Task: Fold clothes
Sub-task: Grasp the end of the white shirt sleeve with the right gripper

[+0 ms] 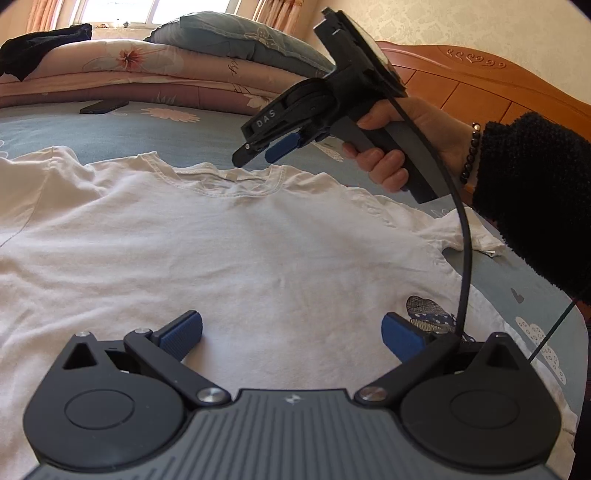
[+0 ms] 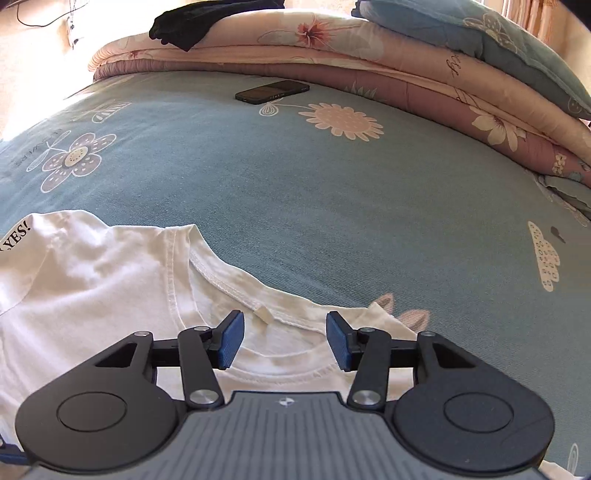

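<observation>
**White T-shirt spread flat on the bed, both grippers released**

The white T-shirt lies flat on the blue flowered bedsheet, its neckline toward the folded bedding and a sleeve printed "YES!" at nine o'clock in the right wrist view. A small tag sits inside the collar.

The right gripper hangs just above the neckline with its blue pads parted; cloth shows in the gap, but the pads do not press on it. In the left wrist view it appears at one o'clock, held in a hand wearing a bead bracelet and a black fuzzy sleeve.

The left gripper is spread wide over the shirt's lower body, nothing between its pads.

Farther out, a dark phone rests on the sheet at twelve o'clock. Behind it are stacked folded quilts, holding a blue pillow at one o'clock and a black garment at eleven. A wooden headboard stands at two o'clock in the left view.
</observation>
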### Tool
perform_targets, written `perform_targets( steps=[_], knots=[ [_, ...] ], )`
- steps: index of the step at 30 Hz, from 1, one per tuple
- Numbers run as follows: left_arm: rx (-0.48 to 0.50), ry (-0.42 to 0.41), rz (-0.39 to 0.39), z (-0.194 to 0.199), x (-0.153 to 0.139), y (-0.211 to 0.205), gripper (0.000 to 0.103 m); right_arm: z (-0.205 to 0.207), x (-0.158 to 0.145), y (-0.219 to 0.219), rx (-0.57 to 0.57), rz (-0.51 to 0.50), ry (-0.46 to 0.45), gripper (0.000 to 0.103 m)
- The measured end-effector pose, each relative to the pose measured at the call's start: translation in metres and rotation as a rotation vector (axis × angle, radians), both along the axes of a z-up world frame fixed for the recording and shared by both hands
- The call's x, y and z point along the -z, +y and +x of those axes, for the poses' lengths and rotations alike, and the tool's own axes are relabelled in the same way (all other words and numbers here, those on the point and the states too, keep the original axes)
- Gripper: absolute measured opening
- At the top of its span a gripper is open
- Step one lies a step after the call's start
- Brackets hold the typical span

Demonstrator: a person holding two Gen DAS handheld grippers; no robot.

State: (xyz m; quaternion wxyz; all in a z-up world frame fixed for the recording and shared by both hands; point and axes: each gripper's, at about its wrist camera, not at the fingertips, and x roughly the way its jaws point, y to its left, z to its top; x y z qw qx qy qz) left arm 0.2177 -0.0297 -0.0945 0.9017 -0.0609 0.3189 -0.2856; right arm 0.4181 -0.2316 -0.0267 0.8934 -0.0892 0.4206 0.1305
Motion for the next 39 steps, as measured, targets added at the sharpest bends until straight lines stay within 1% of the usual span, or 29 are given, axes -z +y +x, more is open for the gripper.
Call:
perform_targets(
  steps=[2, 4, 6, 7, 9, 10, 12, 13, 14, 16, 17, 18, 19, 20, 21, 22, 25, 26, 27, 28, 30, 32, 33, 35, 37, 39],
  knots=[
    [-0.013, -0.028, -0.024, -0.003, -0.006, 0.004, 0.102, -0.023, -0.015, -0.024, 0.03, -0.006, -0.017, 0.059],
    [-0.023, -0.041, -0.043, -0.004, -0.008, 0.007, 0.102, -0.051, -0.022, -0.053, 0.086, 0.033, -0.013, 0.059],
    [-0.035, -0.015, -0.013, 0.001, -0.002, 0.005, 0.102, -0.078, -0.025, -0.081, 0.146, 0.086, -0.002, 0.059],
    [-0.04, -0.003, 0.013, 0.004, 0.002, 0.003, 0.102, -0.089, -0.021, -0.093, 0.171, 0.117, 0.007, 0.059],
    [-0.036, -0.016, 0.048, 0.002, 0.002, -0.002, 0.102, -0.115, -0.005, -0.116, 0.227, 0.181, 0.03, 0.059],
    [-0.025, -0.017, 0.05, 0.001, 0.003, -0.003, 0.102, -0.127, 0.005, -0.125, 0.252, 0.209, 0.038, 0.059],
    [-0.019, -0.009, 0.047, 0.002, 0.003, -0.003, 0.102, -0.149, 0.029, -0.141, 0.309, 0.278, 0.092, 0.059],
    [-0.019, -0.008, 0.042, 0.002, 0.004, -0.002, 0.102, -0.16, 0.038, -0.146, 0.334, 0.298, 0.103, 0.058],
    [-0.019, -0.006, 0.039, 0.002, 0.004, -0.002, 0.102, -0.173, 0.041, -0.15, 0.34, 0.323, 0.086, 0.054],
    [-0.018, -0.006, 0.04, 0.002, 0.004, -0.002, 0.102, -0.199, 0.044, -0.159, 0.356, 0.373, 0.05, 0.054],
    [-0.018, -0.006, 0.043, 0.002, 0.004, -0.002, 0.102, -0.211, 0.04, -0.167, 0.382, 0.393, 0.018, 0.058],
    [-0.019, -0.007, 0.045, 0.002, 0.004, -0.003, 0.102, -0.224, 0.036, -0.179, 0.419, 0.404, -0.027, 0.068],
    [-0.018, -0.007, 0.049, 0.002, 0.004, -0.003, 0.102, -0.236, 0.035, -0.195, 0.469, 0.428, -0.065, 0.073],
    [-0.018, -0.007, 0.051, 0.002, 0.004, -0.003, 0.102, -0.247, 0.035, -0.215, 0.528, 0.471, -0.095, 0.077],
    [-0.018, -0.007, 0.053, 0.002, 0.004, -0.004, 0.102, -0.258, 0.035, -0.236, 0.588, 0.513, -0.125, 0.077],
    [-0.018, -0.007, 0.055, 0.002, 0.005, -0.004, 0.102, -0.268, 0.036, -0.26, 0.653, 0.576, -0.151, 0.077],
    [-0.019, -0.011, 0.076, 0.001, 0.005, -0.007, 0.102, -0.294, 0.054, -0.337, 0.832, 0.855, -0.212, 0.077],
    [-0.019, -0.013, 0.089, 0.001, 0.005, -0.009, 0.102, -0.301, 0.061, -0.357, 0.882, 0.928, -0.238, 0.077],
    [-0.019, -0.016, 0.105, 0.0, 0.005, -0.012, 0.102, -0.305, 0.068, -0.373, 0.933, 0.97, -0.264, 0.077],
    [-0.019, -0.02, 0.124, 0.0, 0.005, -0.014, 0.102, -0.306, 0.073, -0.385, 0.978, 0.986, -0.281, 0.077],
    [-0.019, -0.027, 0.156, -0.001, 0.005, -0.019, 0.102, -0.305, 0.082, -0.403, 1.045, 0.997, -0.301, 0.076],
    [-0.018, -0.031, 0.174, -0.001, 0.005, -0.021, 0.102, -0.302, 0.086, -0.411, 1.065, 0.991, -0.313, 0.072],
    [-0.018, -0.031, 0.176, -0.002, 0.005, -0.021, 0.102, -0.299, 0.084, -0.412, 1.068, 0.963, -0.316, 0.072],
    [-0.018, -0.03, 0.172, -0.002, 0.005, -0.02, 0.102, -0.294, 0.077, -0.411, 1.069, 0.843, -0.313, 0.07],
    [-0.017, -0.028, 0.165, -0.001, 0.005, -0.019, 0.102, -0.289, 0.069, -0.411, 1.055, 0.682, -0.3, 0.067],
    [-0.017, -0.028, 0.166, -0.001, 0.005, -0.019, 0.102, -0.283, 0.067, -0.411, 1.03, 0.545, -0.273, 0.059]
  ],
)
